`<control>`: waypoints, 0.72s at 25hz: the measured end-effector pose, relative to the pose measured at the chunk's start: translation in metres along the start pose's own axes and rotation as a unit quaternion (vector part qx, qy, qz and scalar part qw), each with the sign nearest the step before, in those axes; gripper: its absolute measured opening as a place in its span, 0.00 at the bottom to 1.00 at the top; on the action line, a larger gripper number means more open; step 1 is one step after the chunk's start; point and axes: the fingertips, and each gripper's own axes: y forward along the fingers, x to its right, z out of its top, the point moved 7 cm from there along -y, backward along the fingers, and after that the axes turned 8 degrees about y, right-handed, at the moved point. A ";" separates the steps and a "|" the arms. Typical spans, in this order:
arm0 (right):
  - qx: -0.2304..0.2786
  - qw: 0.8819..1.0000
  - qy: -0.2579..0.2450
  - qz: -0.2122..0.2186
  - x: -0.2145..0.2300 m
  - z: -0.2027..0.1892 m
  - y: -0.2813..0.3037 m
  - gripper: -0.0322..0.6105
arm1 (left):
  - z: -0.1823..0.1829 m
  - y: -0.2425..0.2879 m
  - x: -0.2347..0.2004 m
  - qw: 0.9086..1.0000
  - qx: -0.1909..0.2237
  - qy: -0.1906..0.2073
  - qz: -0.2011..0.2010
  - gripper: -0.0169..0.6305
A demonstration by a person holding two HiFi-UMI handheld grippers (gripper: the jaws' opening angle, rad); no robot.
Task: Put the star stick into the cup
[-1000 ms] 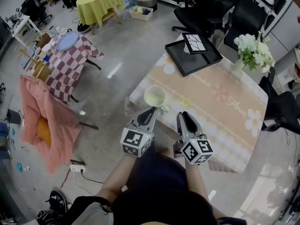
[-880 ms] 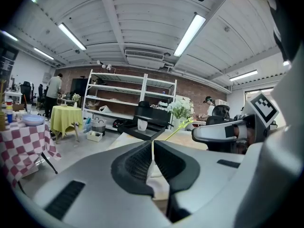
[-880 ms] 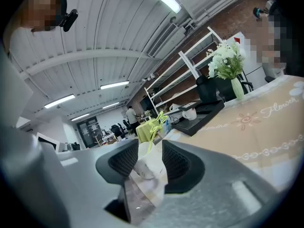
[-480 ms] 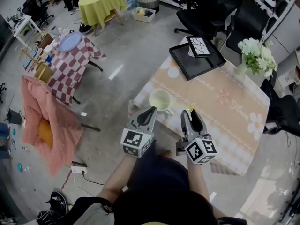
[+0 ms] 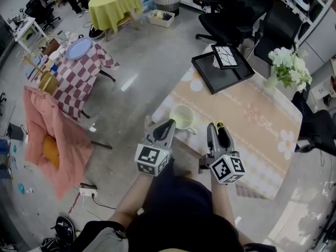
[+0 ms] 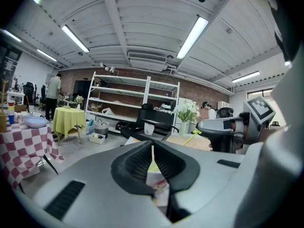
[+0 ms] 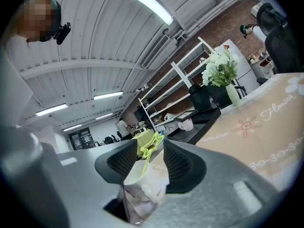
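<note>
A pale green cup [image 5: 182, 116] stands near the front left corner of the floral table [image 5: 257, 125]. The thin yellow-green star stick [image 5: 219, 124] lies flat on the cloth just right of the cup. My right gripper [image 5: 219, 129] is open, its tips on either side of the star end. In the right gripper view the star [image 7: 148, 144] shows between the spread jaws of that gripper [image 7: 151, 148], with no pad pressing on it. My left gripper [image 5: 168, 125] is shut and holds nothing, its tip at the cup's near left side; its jaws meet in the left gripper view [image 6: 152, 146].
A black tray [image 5: 220, 70] with a white framed piece sits at the table's far end. A vase of white flowers [image 5: 287, 62] stands at the far right. Black office chairs [image 5: 236, 9] stand behind. A checkered table [image 5: 79, 67] and a pink-draped chair [image 5: 44, 130] stand on the left floor.
My right gripper has moved forward to the star end of the stick and its jaws have spread apart. The left gripper has come closer to the cup. Cup and stick have not shifted.
</note>
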 end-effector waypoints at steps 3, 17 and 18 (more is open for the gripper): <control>-0.001 1.000 0.002 0.005 -0.001 0.001 0.003 0.31 | 0.000 0.002 -0.002 1.000 0.001 -0.008 -0.003 0.06; -0.007 1.000 0.002 0.013 -0.005 -0.001 0.009 0.19 | -0.003 0.002 -0.008 1.000 -0.002 -0.014 0.000 0.06; -0.006 1.000 0.002 0.012 -0.005 -0.001 0.008 0.19 | -0.003 0.002 -0.008 1.000 -0.003 -0.014 -0.001 0.06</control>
